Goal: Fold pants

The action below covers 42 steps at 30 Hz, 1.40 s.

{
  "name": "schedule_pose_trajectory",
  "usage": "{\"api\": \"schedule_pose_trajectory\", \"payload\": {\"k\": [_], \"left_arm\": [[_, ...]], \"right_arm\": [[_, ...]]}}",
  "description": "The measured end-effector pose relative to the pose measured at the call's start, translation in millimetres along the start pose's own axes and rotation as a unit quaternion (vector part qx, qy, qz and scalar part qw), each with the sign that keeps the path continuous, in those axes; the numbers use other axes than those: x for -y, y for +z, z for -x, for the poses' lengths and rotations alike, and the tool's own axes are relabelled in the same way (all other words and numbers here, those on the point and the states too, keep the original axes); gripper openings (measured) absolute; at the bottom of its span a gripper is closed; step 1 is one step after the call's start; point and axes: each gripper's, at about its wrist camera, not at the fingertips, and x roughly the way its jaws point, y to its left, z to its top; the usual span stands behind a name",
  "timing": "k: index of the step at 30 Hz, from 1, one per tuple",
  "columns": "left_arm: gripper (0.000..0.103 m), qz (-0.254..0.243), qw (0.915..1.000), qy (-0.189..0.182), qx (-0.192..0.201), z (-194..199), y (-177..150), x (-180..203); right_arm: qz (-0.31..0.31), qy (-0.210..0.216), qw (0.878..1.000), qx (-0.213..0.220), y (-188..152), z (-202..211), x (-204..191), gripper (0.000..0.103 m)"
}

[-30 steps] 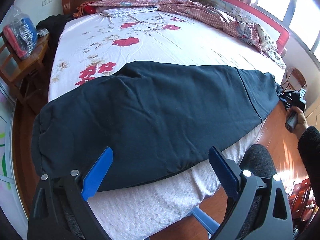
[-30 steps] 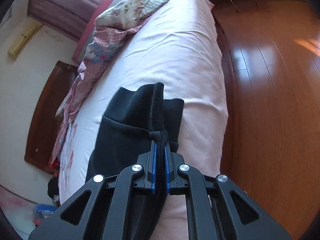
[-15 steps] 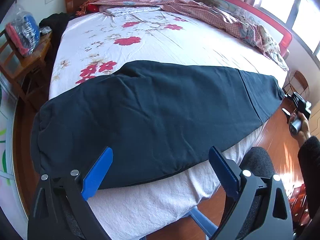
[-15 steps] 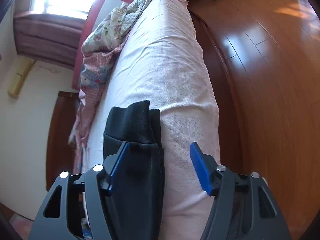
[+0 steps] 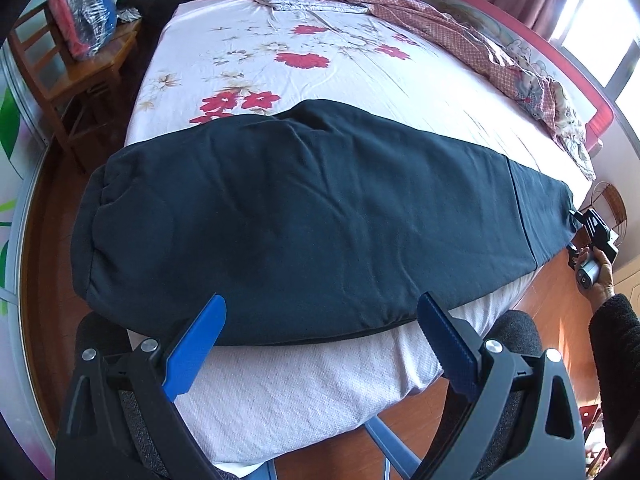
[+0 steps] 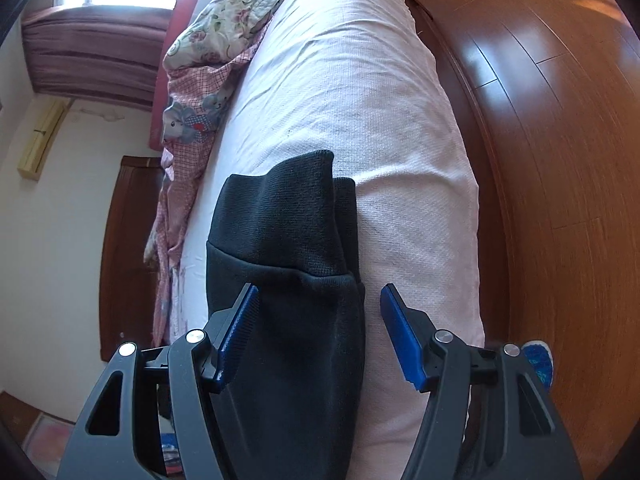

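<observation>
- While the dark pants [image 5: 312, 224] are laid lengthwise along the near edge of the bed [image 5: 280, 392], their length is spread from the left of the left wrist view to the far right, folded leg on leg.
- The left gripper [image 5: 320, 344] is seen at the bottom of that view, its jaws spread wide and nothing held between the blue pads [image 5: 196, 352]; the lower hem of the cloth is just beyond the tips.
- The right gripper [image 6: 318, 332] is shown in the lower half of the right wrist view; its jaws have just been opening and are now set apart, with the cuff end of the pants [image 6: 288, 248] lying between them but not pressed by either pad.
- The ribbed cuff [image 6: 304, 200] is seen at mid-frame, resting on the pink sheet near the mattress edge.
- At the far right of the left wrist view, the right gripper [image 5: 596, 232] is seen in a hand [image 5: 600, 276] beside the cuff end.
- A floral sheet [image 5: 320, 60] is spread over the upper middle, a checked quilt [image 5: 460, 36] is bunched at the upper right, and a wooden chair [image 5: 76, 72] is seen at the upper left.
</observation>
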Motion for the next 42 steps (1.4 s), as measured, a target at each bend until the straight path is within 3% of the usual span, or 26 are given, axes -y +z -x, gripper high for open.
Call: {"api": "schedule_pose_trajectory", "payload": {"k": [1,2,5,12,13,14,16,18,20,23,28,31,34,36,37,38,41,42], "left_arm": [[0.097,0.001,1.0,0.002,0.001,1,0,0],[0.097,0.001,1.0,0.003,0.003,1,1,0],[0.097,0.004,1.0,0.004,0.007,3,2,-2],[0.097,0.013,0.9996,0.013,0.022,11,4,-13],[0.097,0.018,0.9993,0.016,0.029,15,5,-17],[0.097,0.025,0.9988,0.02,0.037,19,6,-23],[0.097,0.048,0.9961,0.043,0.06,30,9,-41],[0.097,0.082,0.991,0.064,0.085,44,12,-66],[0.097,0.115,0.9848,0.08,0.103,56,14,-89],[0.097,0.139,0.9784,0.098,0.117,65,12,-112],[0.097,0.156,0.9755,0.1,0.119,64,7,-133],[0.097,0.156,0.977,0.09,0.115,60,4,-132],[0.097,0.154,0.9783,0.085,0.11,57,2,-129],[0.097,0.158,0.9785,0.077,0.108,57,-1,-128],[0.097,0.16,0.9783,0.075,0.108,58,-2,-130],[0.097,0.161,0.9781,0.072,0.11,60,-3,-130],[0.098,0.16,0.9779,0.075,0.112,59,-6,-129],[0.098,0.161,0.9782,0.073,0.109,57,-6,-129]], "right_arm": [[0.011,-0.008,1.0,0.005,0,1,-4,0.058],[0.024,-0.013,1.0,0.005,-1,2,-7,0.043],[0.039,-0.027,0.999,0.007,0,7,-12,0.032],[0.141,-0.066,0.987,0.029,-6,25,-51,0.023],[0.157,-0.068,0.985,0.03,-7,27,-59,0.015],[0.176,-0.072,0.981,0.033,-10,31,-70,0.015],[0.224,-0.07,0.971,0.036,-19,37,-95,0.015],[0.301,-0.076,0.95,0.039,-38,44,-128,0.015],[0.378,-0.069,0.922,0.04,-67,51,-163,0.015],[0.491,-0.047,0.869,0.037,-128,67,-209,0.015],[0.646,-0.015,0.762,0.038,-255,87,-241,0.015],[0.729,-0.02,0.684,0.019,-337,76,-224,0.015],[0.806,-0.059,0.589,-0.022,-410,41,-179,0.015],[0.846,-0.088,0.526,-0.018,-435,25,-150,0.015],[0.856,-0.095,0.508,-0.007,-442,24,-142,0.015],[0.857,-0.095,0.506,0.002,-442,26,-140,0.015],[0.843,-0.08,0.53,0.033,-433,47,-159,0.015],[0.842,-0.071,0.533,0.043,-432,57,-166,0.015]]}}
